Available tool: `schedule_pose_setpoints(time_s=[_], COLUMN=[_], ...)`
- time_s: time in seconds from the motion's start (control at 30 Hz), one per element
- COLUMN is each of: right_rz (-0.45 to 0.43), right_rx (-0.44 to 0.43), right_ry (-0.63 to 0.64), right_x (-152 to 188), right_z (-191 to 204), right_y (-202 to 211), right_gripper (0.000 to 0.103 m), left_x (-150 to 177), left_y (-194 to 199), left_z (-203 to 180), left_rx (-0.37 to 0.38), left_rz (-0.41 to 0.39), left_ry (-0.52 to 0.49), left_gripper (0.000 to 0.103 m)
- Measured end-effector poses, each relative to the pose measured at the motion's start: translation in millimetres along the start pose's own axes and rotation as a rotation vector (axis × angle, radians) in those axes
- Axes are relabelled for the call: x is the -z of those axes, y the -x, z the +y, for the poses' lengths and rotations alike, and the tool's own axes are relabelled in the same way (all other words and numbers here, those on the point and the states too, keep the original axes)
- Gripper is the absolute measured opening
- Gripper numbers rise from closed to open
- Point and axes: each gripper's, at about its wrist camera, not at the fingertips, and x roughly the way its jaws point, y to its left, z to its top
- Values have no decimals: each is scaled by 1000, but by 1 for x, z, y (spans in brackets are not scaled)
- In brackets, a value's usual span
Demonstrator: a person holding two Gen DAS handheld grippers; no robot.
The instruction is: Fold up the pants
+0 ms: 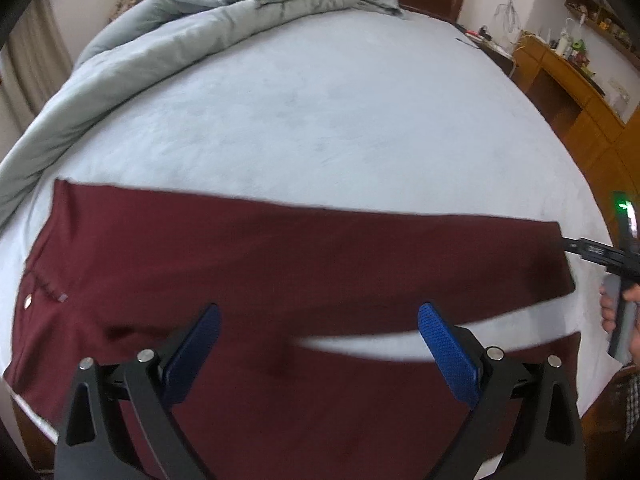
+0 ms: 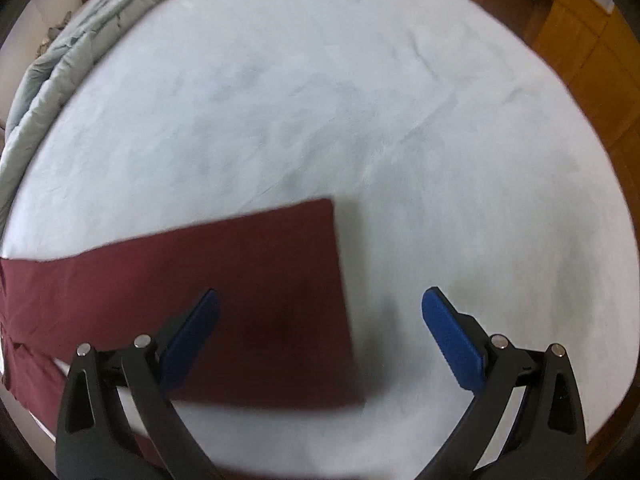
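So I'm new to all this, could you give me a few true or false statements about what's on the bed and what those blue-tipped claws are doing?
1. The pants are dark red. True.
2. The left gripper is clamped shut on the cloth. False: its fingers stand wide apart, holding nothing.
3. The pants lie spread on a pale bed sheet. True.
4. The right gripper holds a trouser leg. False: it is open, above the leg's hem end.
5. A grey duvet is bunched at the far side of the bed. True.

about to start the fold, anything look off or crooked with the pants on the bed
Nothing damaged. The maroon pants lie flat on the bed sheet, legs splayed with a wedge of sheet between them. Both grippers, left and right, are open above.
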Motion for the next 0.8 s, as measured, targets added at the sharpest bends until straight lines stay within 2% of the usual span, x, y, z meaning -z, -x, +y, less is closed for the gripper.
schedule_pose_setpoints(time_s=[0.13,0.27,0.33,0.37,0.4,0.47,0.57,0.7,0.8], right_rz=[34,15,7,12,24,-6,-68,-129,-162], right_rx=[-44,-87,-109,-136,-208,-219,-319,-424,-454], right_ry=[14,66,111,137,156,204,264,279,287], right_x=[-20,-26,-25,-26,-25,-22,-14,-4,-2], right_z=[-9,-8,-6,-6,-6,-3,-6,-19,-26], right_y=[-29,-33,-29,-26,-20,-5,30,70,90], right_gripper=[100,98,65,37,23,22,21,21,19], left_x=[-22,-31,-33,-35,-42,-43,-50,-63,-76], left_y=[-21,-48,-62,-66,-58,-71,-83,-108,-130], left_z=[-24,-41,-42,-44,-53,-56,-63,-74,-86], left_rx=[25,23,26,38,89,121,192,248,307], left_rz=[-14,17,44,51,37,70,98,124,179], left_ry=[-48,-108,-123,-127,-122,-153,-234,-390,-506], left_gripper=[99,99,99,99,99,99,99,99,99])
